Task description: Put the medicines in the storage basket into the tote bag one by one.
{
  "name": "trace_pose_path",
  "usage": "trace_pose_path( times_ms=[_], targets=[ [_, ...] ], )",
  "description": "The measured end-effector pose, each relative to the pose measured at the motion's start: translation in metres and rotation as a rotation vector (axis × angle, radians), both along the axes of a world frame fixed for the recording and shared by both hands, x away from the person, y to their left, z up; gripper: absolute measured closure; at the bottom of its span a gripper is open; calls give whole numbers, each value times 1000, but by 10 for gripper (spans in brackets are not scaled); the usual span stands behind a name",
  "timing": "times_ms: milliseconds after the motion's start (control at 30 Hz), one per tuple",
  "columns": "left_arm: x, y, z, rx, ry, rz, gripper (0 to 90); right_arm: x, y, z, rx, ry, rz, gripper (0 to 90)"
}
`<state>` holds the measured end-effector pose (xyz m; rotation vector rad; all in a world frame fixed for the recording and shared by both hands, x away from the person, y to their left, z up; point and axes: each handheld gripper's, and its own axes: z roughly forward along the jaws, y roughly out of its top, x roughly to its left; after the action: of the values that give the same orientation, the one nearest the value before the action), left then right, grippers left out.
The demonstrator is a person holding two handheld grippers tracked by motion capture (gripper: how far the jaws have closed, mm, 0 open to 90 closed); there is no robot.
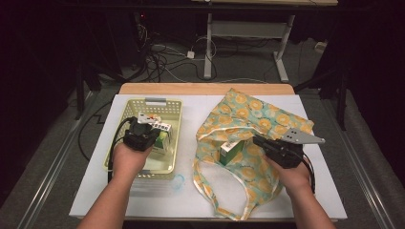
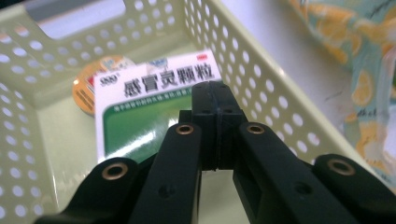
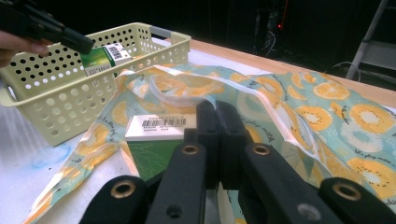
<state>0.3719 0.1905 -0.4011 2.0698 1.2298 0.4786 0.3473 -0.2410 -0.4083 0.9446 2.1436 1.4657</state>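
My left gripper point(image 1: 156, 136) hangs over the pale yellow perforated basket point(image 1: 155, 101), shut on the edge of a green and white medicine box point(image 2: 154, 93) with Chinese print. From the right gripper view that box point(image 3: 100, 56) is held up above the basket's rim. My right gripper point(image 1: 255, 140) sits at the mouth of the orange-slice patterned cloth bag point(image 1: 258, 112). Its jaws are closed against the right edge of a second green box point(image 3: 156, 140) with a white barcoded top, which stands upright in the bag's opening point(image 1: 229, 151).
A round orange-labelled item point(image 2: 86, 88) lies on the basket floor behind the held box. The white mat point(image 1: 200, 191) has a blue smear point(image 1: 177, 181) near the basket's front corner. The bag's handles point(image 1: 210, 191) trail towards the front edge. Desk legs and cables stand beyond the table.
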Motion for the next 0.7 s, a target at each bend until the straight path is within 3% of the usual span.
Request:
trace_pose_path(
  times_ms=[133,233,300,400,500,700],
  targets=[
    [3,9,3,-49,-26,52,657,0,0,0,2,0,-2,900],
    [6,10,1,-70,-41,77,383,0,-1,0,1,0,-2,900],
    [11,10,0,-90,-8,87,176,0,-1,0,1,0,-2,900],
    [21,10,-8,-104,76,83,0,0,-1,0,1,1,-4,900],
    [26,6,-13,-55,93,94,0,0,-1,0,1,0,-4,900],
    [34,2,-21,-26,131,105,0,0,-1,0,-1,-2,-4,900]
  ],
)
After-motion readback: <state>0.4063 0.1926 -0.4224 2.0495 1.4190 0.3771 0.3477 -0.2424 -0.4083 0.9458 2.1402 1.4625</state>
